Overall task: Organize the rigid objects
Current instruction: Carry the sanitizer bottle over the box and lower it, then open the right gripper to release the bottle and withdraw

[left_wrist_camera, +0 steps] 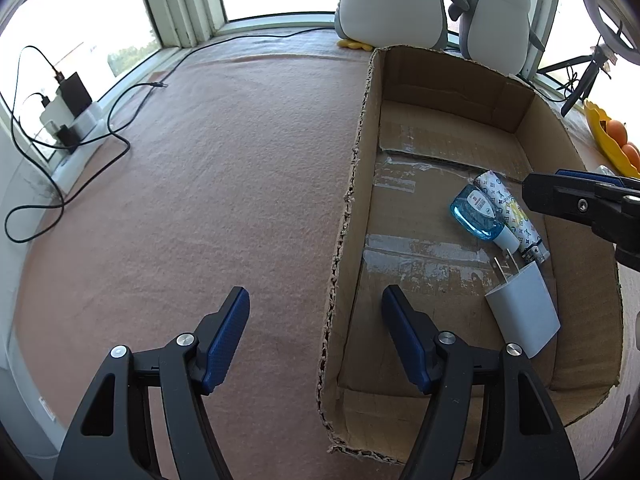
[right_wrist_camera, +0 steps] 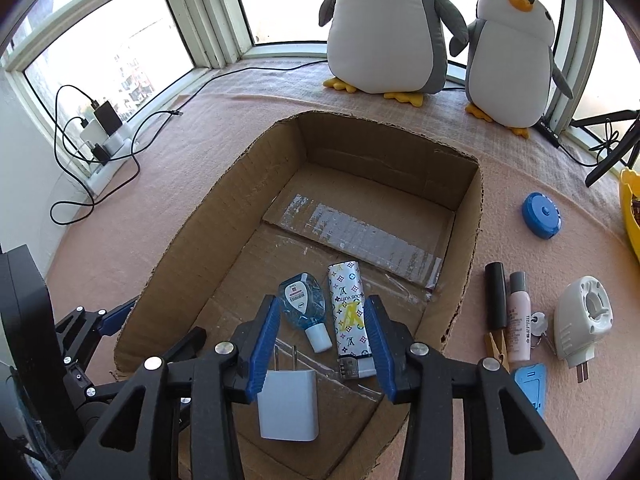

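The left wrist camera is looking steeply down from just behind its own fingers, hanging over the left wall of the cardboard box (left_wrist_camera: 352,184) and the pink cloth (left_wrist_camera: 200,184) beside it, facing the window. The right wrist camera is peering down the same way from close above the box's near end. Both views are sharing the box floor, the white charger (right_wrist_camera: 288,404) and the penguin plushies (right_wrist_camera: 384,28).

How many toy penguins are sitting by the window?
2. The big penguin sits behind the box; the small penguin is beside it on the right. None look hidden.
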Action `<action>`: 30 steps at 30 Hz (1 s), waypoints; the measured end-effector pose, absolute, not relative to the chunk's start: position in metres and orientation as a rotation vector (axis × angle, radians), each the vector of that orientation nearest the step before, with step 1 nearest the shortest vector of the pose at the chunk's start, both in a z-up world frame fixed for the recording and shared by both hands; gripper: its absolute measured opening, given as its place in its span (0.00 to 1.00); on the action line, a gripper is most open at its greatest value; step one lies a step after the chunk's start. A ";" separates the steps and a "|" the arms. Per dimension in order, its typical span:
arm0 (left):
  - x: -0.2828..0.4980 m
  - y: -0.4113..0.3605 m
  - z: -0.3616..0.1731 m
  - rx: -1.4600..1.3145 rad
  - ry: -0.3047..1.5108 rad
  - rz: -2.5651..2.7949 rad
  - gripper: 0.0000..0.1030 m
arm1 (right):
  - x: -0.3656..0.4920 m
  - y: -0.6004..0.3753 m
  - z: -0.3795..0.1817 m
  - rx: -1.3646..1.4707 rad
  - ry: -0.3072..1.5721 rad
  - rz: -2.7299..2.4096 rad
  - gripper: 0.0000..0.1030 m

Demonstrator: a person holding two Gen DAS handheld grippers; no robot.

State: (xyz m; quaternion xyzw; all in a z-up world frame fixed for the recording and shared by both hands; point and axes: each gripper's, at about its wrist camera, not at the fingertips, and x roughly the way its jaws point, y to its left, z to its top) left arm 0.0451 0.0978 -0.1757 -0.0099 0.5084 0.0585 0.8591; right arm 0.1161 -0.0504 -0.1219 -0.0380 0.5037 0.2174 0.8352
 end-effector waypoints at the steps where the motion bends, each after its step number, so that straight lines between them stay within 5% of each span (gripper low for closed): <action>1: 0.045 0.098 -0.176 -0.020 1.067 0.123 0.68 | 0.114 -0.053 -0.119 -0.075 1.062 0.462 0.39; 17: 0.044 0.098 -0.176 -0.008 1.063 0.122 0.67 | 0.076 -0.141 -0.087 0.044 0.983 0.373 0.40; 30: 0.045 0.098 -0.175 -0.013 1.064 0.122 0.67 | 0.064 -0.216 -0.112 0.026 1.052 0.237 0.40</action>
